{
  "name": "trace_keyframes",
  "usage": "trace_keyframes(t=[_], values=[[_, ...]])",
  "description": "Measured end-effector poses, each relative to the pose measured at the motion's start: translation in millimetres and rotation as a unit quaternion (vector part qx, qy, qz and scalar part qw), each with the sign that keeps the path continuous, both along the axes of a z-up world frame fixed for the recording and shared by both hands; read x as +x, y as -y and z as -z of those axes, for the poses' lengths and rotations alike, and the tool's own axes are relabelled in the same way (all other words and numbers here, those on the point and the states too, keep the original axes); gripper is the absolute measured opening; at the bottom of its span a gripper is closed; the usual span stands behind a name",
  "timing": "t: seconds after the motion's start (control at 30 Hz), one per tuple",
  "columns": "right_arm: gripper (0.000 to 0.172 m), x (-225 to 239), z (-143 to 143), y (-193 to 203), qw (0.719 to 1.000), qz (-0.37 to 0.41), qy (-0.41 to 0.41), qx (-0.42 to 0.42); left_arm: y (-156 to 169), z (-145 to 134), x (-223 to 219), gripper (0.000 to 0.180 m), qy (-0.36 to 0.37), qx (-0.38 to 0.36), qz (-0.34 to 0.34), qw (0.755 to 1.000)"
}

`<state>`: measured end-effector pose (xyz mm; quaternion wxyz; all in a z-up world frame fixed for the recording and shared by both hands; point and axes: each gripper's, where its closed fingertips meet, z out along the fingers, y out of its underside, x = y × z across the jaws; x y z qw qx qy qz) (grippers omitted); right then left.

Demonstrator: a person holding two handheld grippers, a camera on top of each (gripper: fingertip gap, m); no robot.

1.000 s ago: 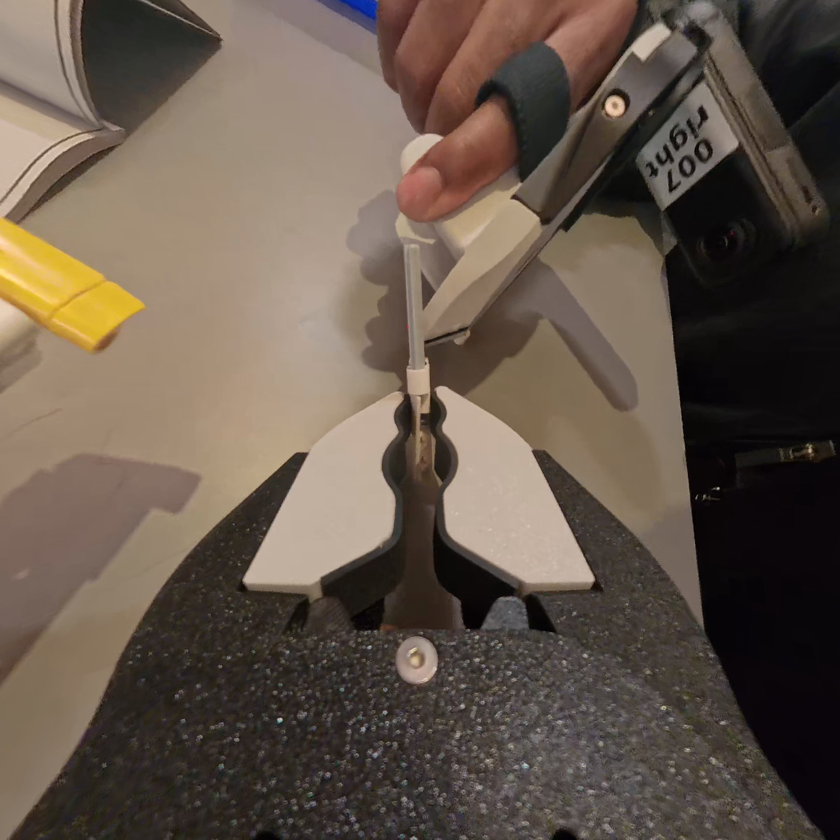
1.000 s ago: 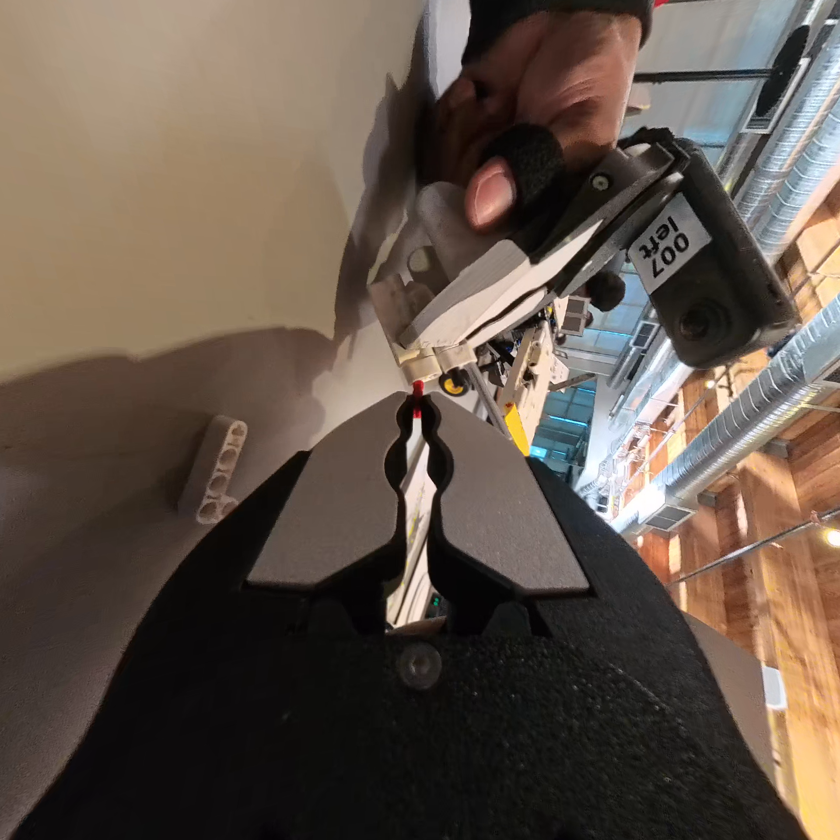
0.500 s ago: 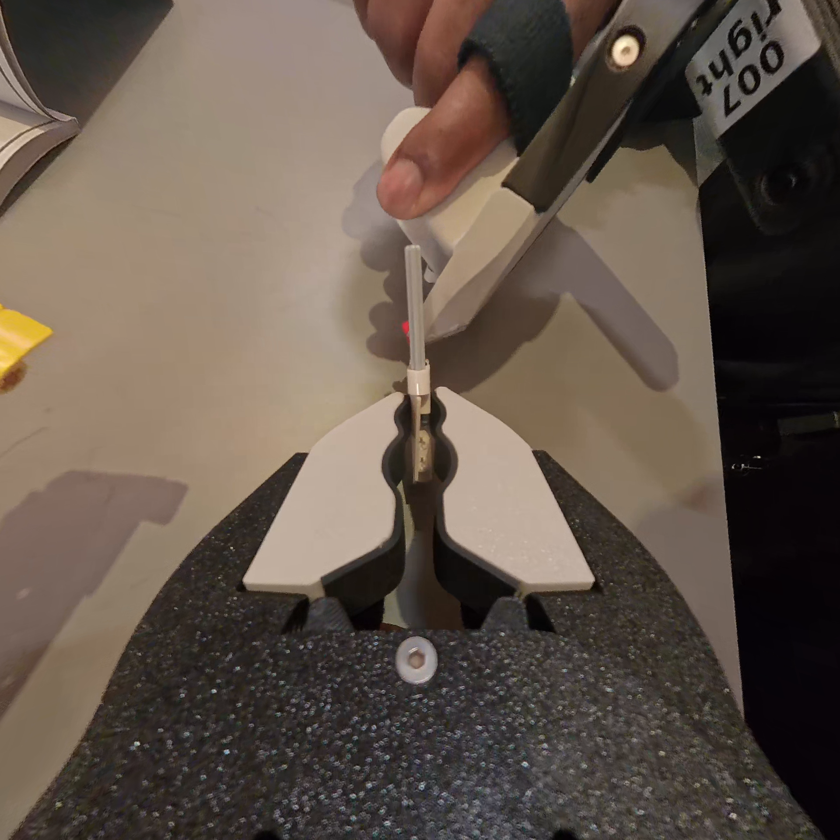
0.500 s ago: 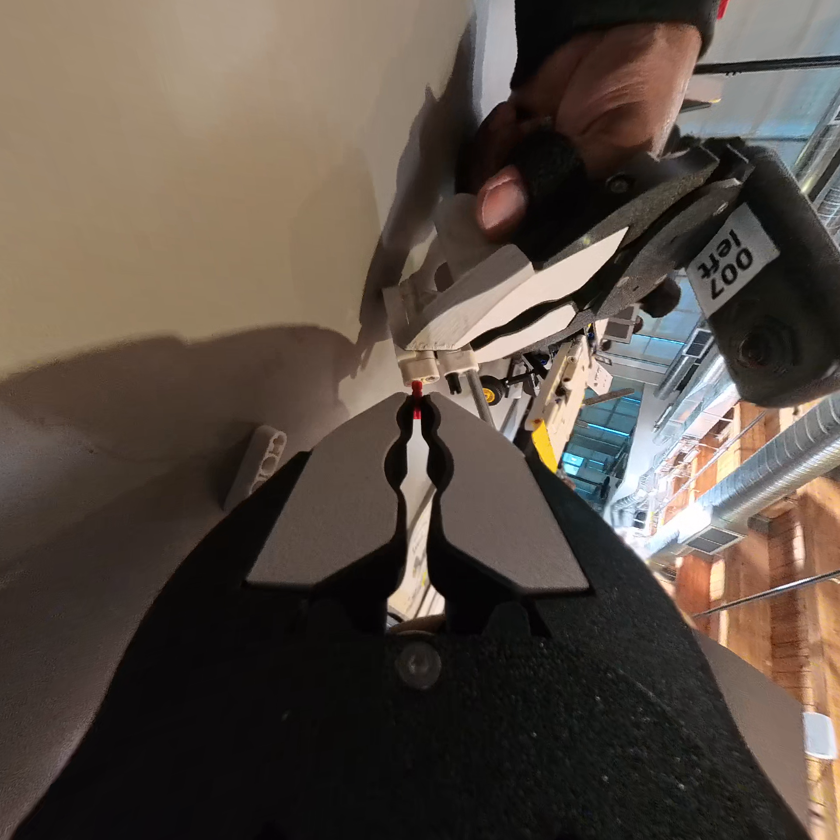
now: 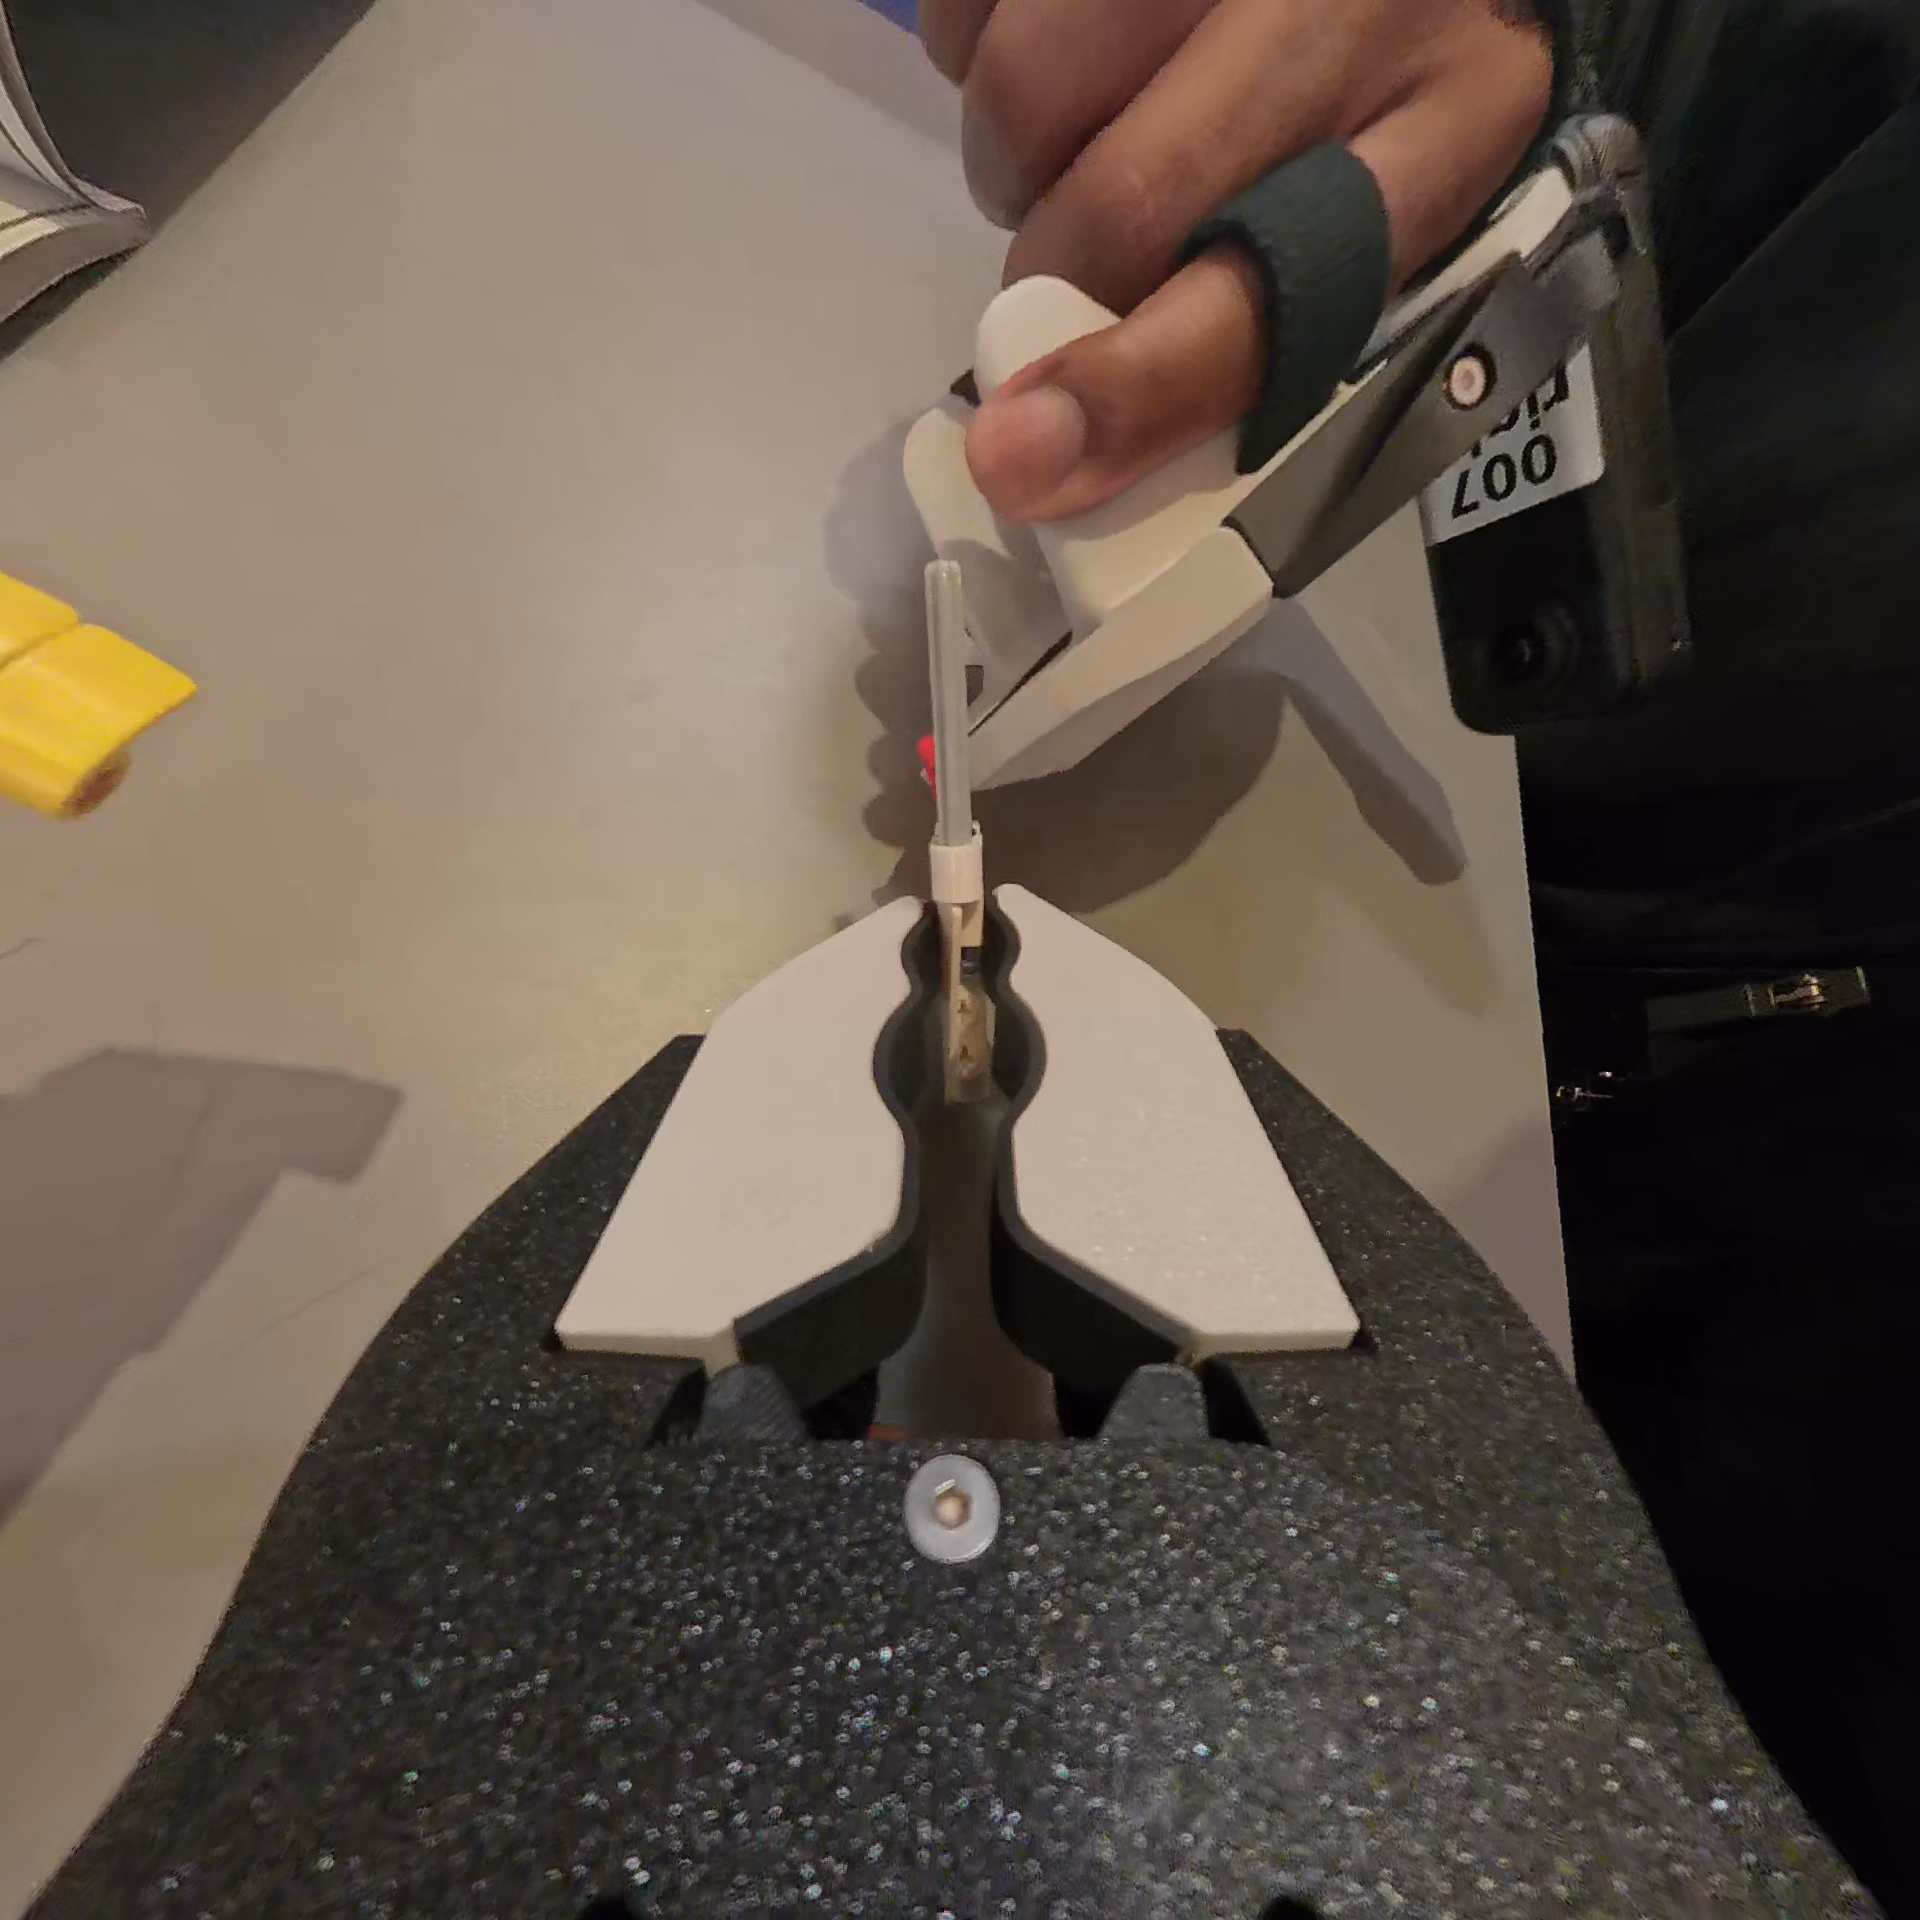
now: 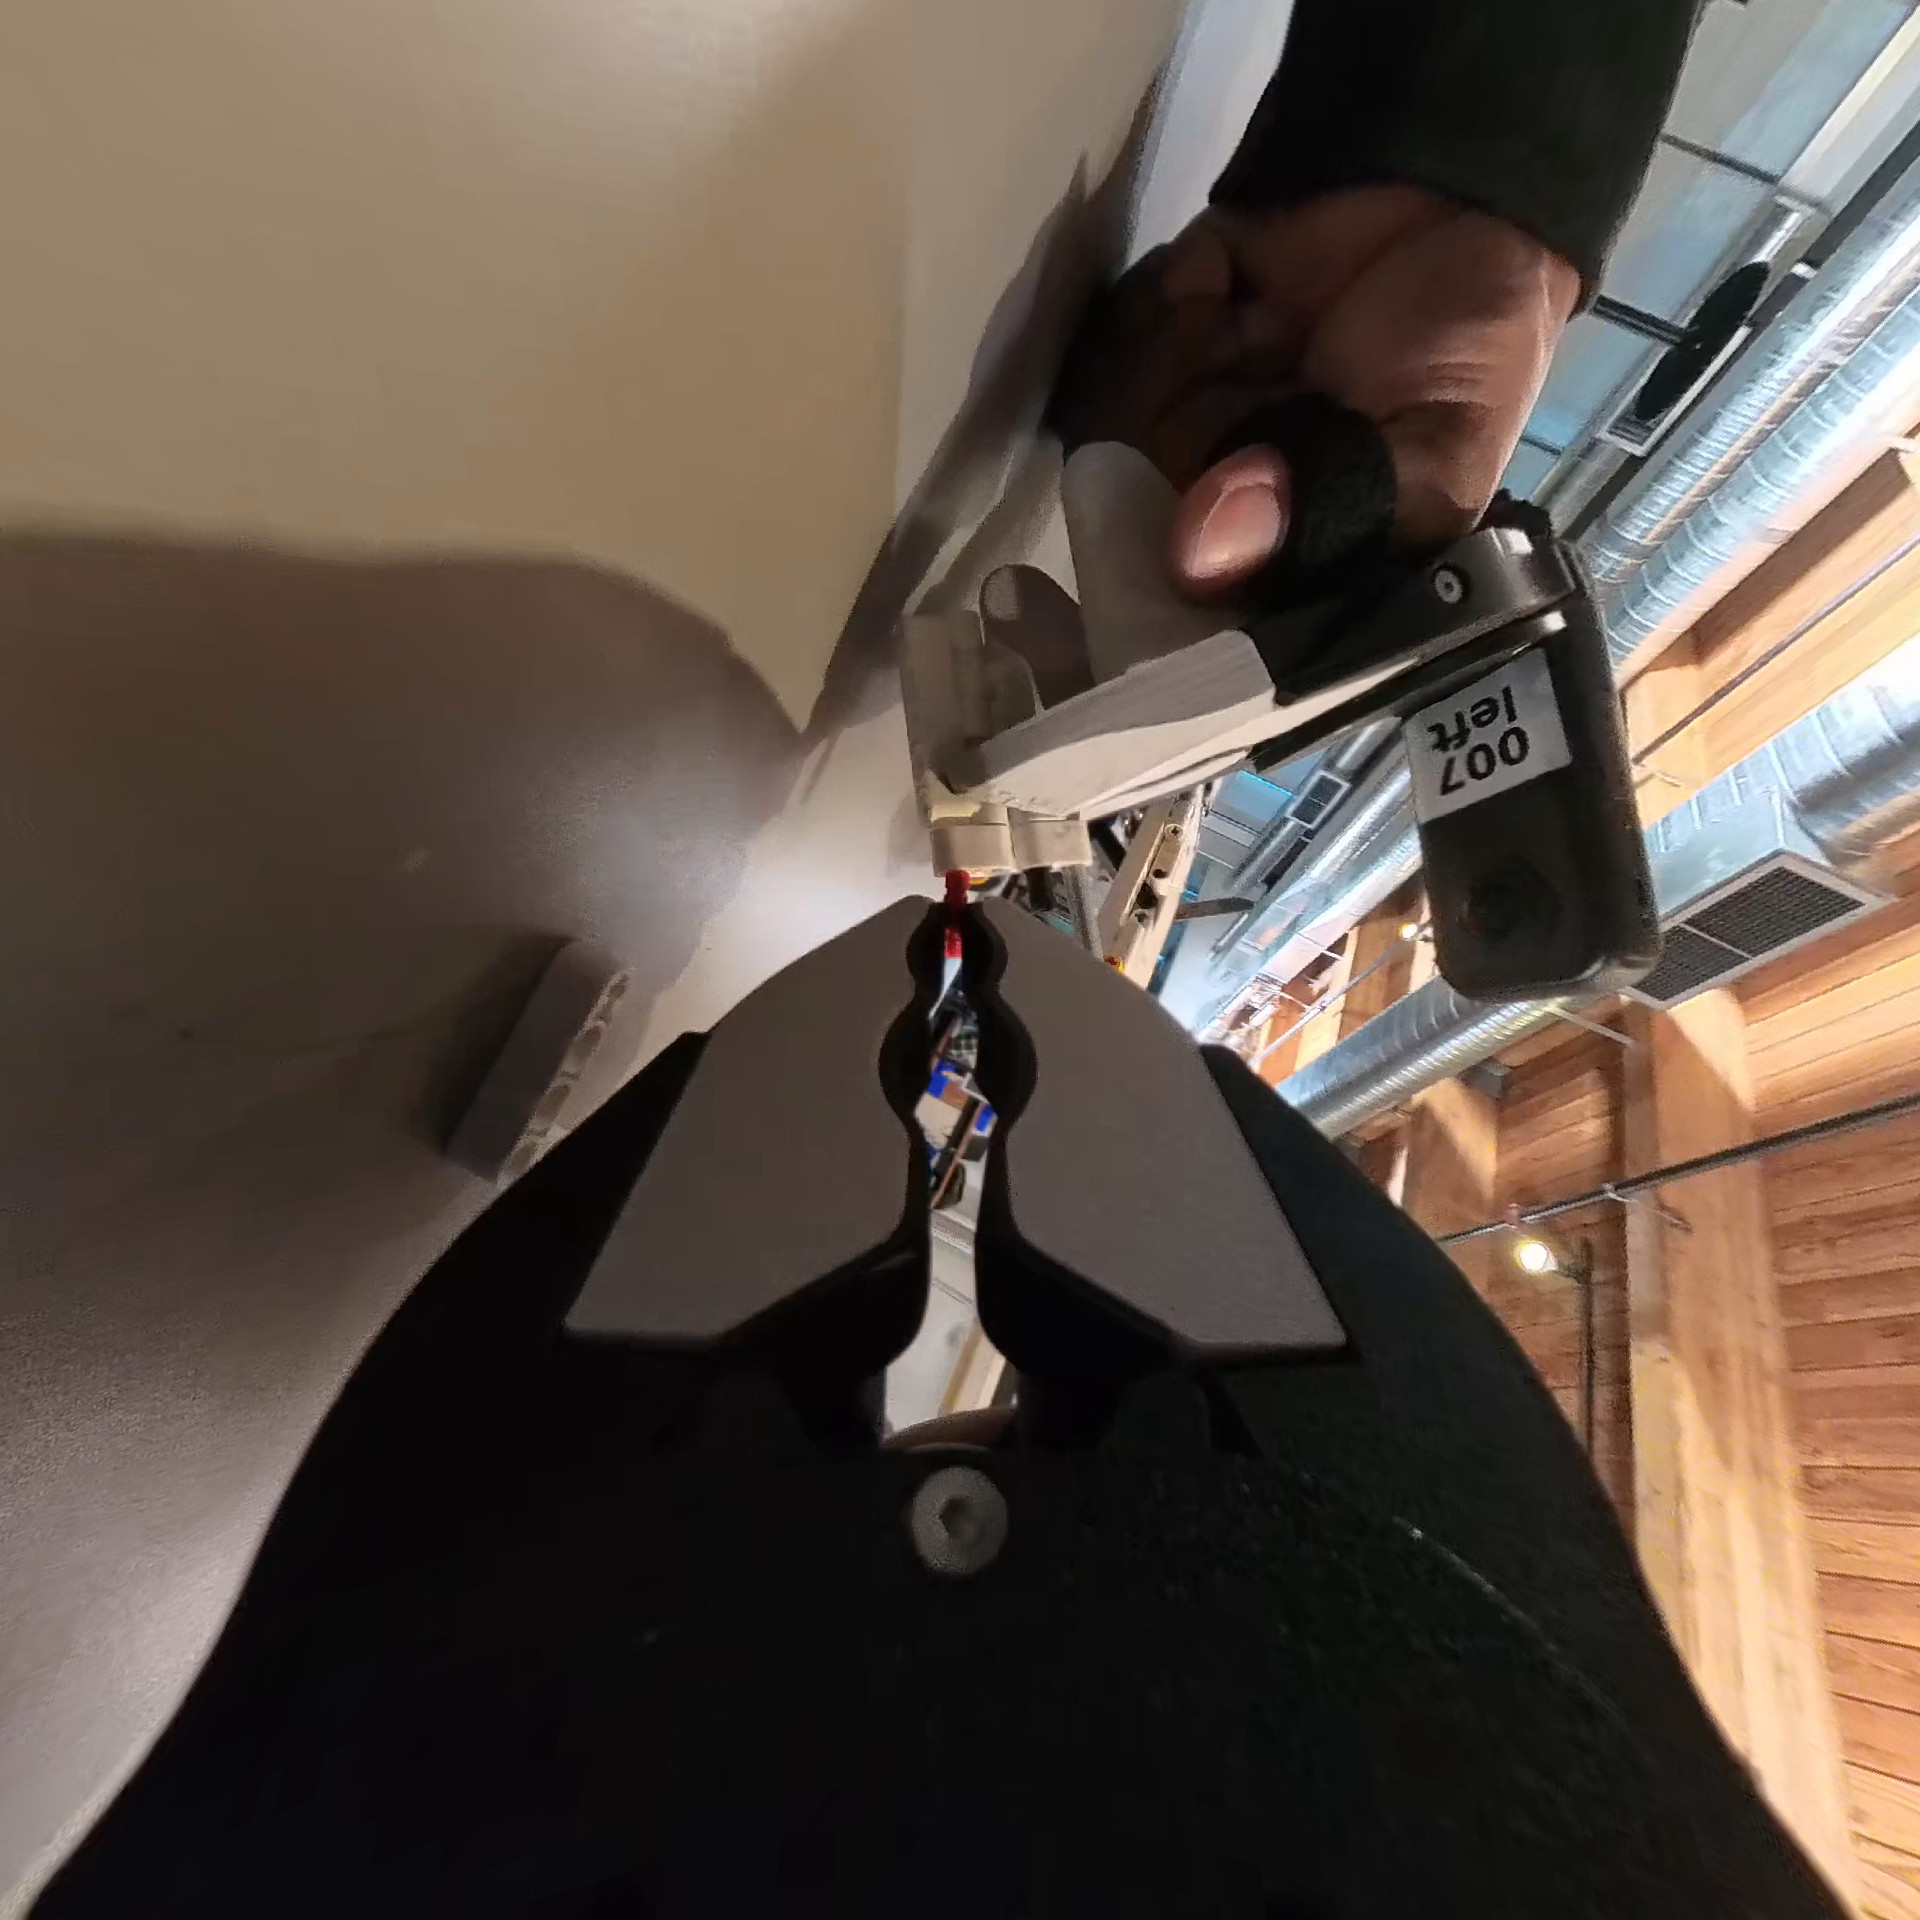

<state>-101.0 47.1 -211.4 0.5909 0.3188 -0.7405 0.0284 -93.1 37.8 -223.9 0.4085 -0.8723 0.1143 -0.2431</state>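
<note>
Pinching a red pin (image 6: 954,902), our right claw (image 6: 961,914) aims it lengthwise at the white piece (image 6: 977,847) clamped just ahead in our left claw (image 5: 961,914).

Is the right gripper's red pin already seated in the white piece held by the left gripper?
No: in the right wrist view the red pin, pinched at the right gripper tips, sits just below the white piece with a sliver of gap.

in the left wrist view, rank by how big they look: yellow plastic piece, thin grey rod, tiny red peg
1. Yellow plastic piece, though cut off by the frame edge.
2. Thin grey rod, long but slim.
3. Tiny red peg, mostly hidden behind the rod, so its full size is unsure.
</note>
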Motion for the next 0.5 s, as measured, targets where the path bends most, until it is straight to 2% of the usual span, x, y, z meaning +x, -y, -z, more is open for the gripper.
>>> trace_keyframes(t=[0.5], values=[[0.002,-0.6,8.4,0.4,0.999,0.005,-0.028,0.033,-0.5,6.4,-1.1,0.006,0.000,-0.027,-0.007,1.000]])
